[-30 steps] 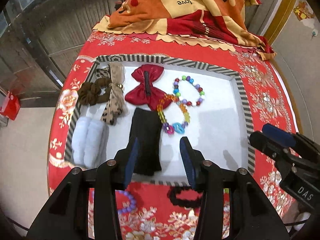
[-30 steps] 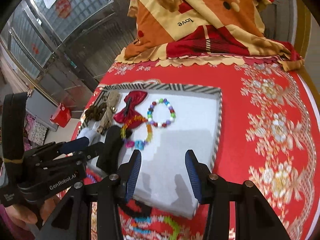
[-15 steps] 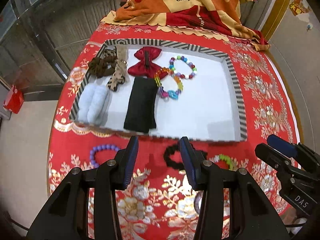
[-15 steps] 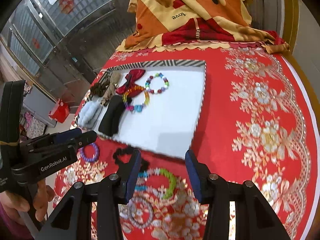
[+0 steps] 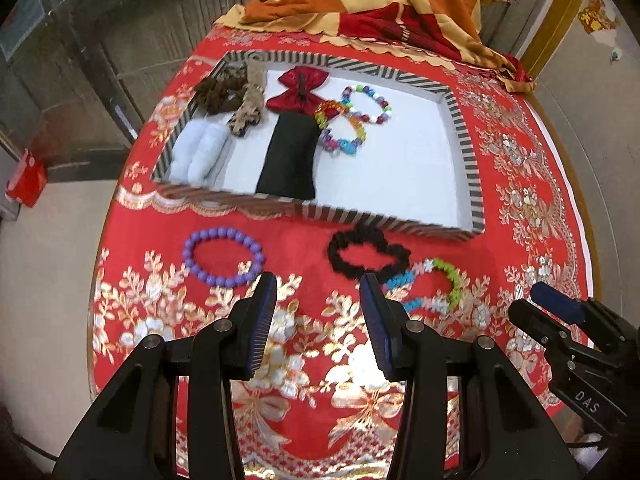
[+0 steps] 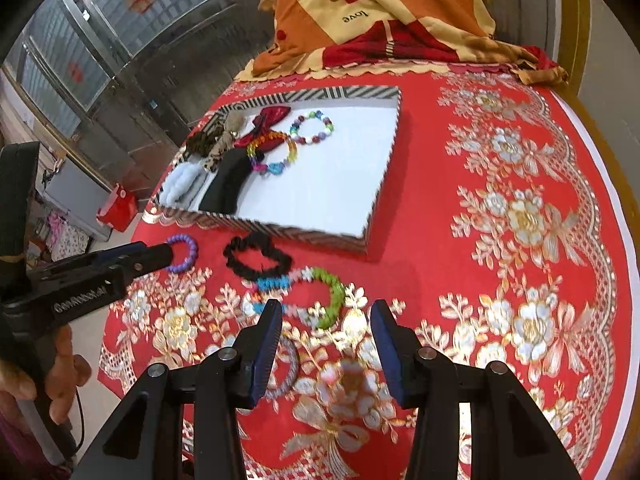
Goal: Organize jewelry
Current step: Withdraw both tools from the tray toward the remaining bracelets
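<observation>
Four loose pieces lie outside the tray (image 5: 464, 152). Nearest the right gripper (image 6: 324, 340), just above its tips at frame centre, lies the green-blue bracelet (image 6: 320, 292). The left gripper (image 5: 318, 320) sits between the purple bracelet (image 5: 224, 256) and black scrunchie (image 5: 368, 252). Both grippers gape wide, holding nothing.

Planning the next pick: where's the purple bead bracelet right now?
The purple bead bracelet lies on the red tablecloth, outside the striped tray near its front-left corner, left of the black scrunchie.
</observation>
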A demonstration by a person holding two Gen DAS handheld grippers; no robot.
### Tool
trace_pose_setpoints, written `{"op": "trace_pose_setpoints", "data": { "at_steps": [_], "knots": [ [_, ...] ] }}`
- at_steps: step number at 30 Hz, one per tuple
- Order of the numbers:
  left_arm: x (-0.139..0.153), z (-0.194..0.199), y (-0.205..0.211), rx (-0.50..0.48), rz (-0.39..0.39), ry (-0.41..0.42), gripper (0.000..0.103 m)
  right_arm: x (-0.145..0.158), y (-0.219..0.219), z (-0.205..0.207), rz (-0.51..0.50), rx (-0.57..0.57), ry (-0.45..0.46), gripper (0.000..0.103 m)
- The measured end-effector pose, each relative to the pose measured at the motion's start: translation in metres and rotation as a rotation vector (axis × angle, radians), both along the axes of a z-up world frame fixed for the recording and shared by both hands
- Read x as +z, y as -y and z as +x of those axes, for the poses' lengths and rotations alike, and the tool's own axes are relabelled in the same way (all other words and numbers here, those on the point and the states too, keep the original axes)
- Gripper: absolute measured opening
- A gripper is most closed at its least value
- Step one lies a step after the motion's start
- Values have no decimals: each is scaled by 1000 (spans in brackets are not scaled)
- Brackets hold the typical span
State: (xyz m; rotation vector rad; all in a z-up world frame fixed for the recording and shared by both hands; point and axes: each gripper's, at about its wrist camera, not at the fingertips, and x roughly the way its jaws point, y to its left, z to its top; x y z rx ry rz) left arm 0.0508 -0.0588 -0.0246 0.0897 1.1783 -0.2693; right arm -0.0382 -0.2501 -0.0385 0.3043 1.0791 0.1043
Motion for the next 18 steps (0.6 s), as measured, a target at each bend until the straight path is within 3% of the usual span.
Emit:
{"op": "trace_pose_setpoints", "data": {
  "at_steps": [18],
  "knots": [
    [-32,1,-84,202,-50,-126,44,-39,1,3,-10,28,-71,44]
  ]
}}
